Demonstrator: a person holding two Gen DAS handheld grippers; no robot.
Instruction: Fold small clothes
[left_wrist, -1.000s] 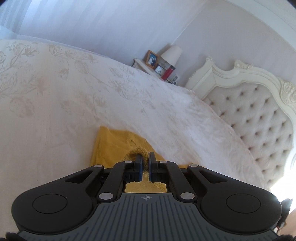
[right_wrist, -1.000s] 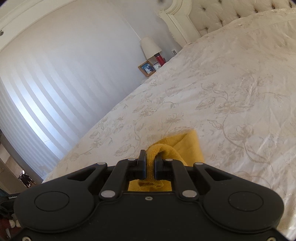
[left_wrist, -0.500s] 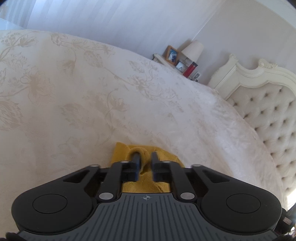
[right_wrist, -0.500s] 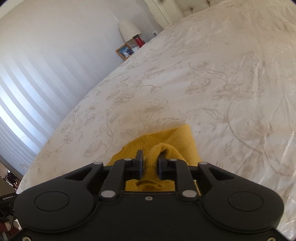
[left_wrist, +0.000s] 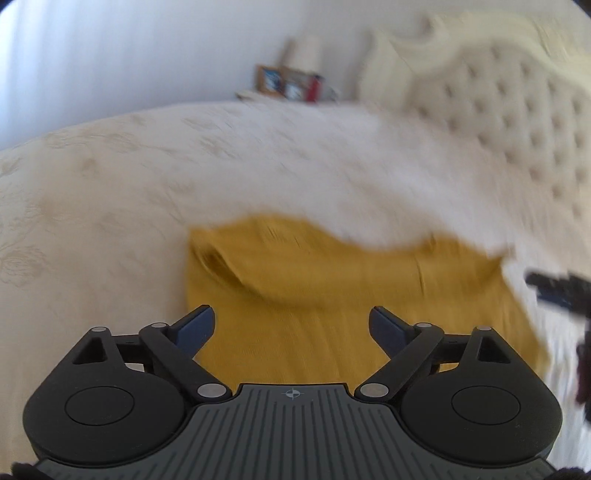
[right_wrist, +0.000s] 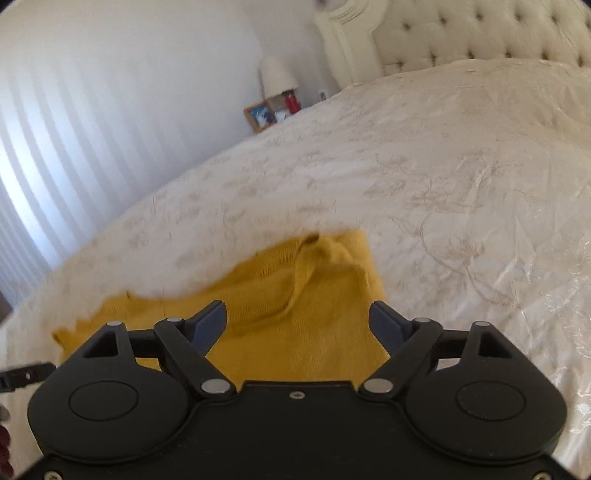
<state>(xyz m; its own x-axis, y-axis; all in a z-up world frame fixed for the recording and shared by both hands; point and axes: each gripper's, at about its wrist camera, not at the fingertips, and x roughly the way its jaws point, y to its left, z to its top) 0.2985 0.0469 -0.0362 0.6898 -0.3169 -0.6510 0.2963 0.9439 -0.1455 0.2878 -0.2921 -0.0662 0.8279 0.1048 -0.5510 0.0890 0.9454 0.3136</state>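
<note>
A mustard-yellow knit garment (left_wrist: 332, 295) lies folded on the cream floral bedspread (left_wrist: 110, 184). It also shows in the right wrist view (right_wrist: 295, 295), with a raised crease near its far right corner. My left gripper (left_wrist: 291, 325) is open and empty, just above the garment's near left part. My right gripper (right_wrist: 297, 321) is open and empty, above the garment's near right part. The tip of the right gripper (left_wrist: 561, 291) shows at the right edge of the left wrist view. The left wrist view is blurred by motion.
A tufted cream headboard (right_wrist: 461, 33) stands at the far end of the bed. A nightstand beside it holds a lamp (right_wrist: 277, 75), a picture frame (right_wrist: 260, 114) and a red bottle (right_wrist: 291, 103). A striped white wall (right_wrist: 92, 110) is on the left.
Both grippers have let go of the garment's folded edge and opened wide. They have pulled back and up, so more of the garment shows lying on the bed.
</note>
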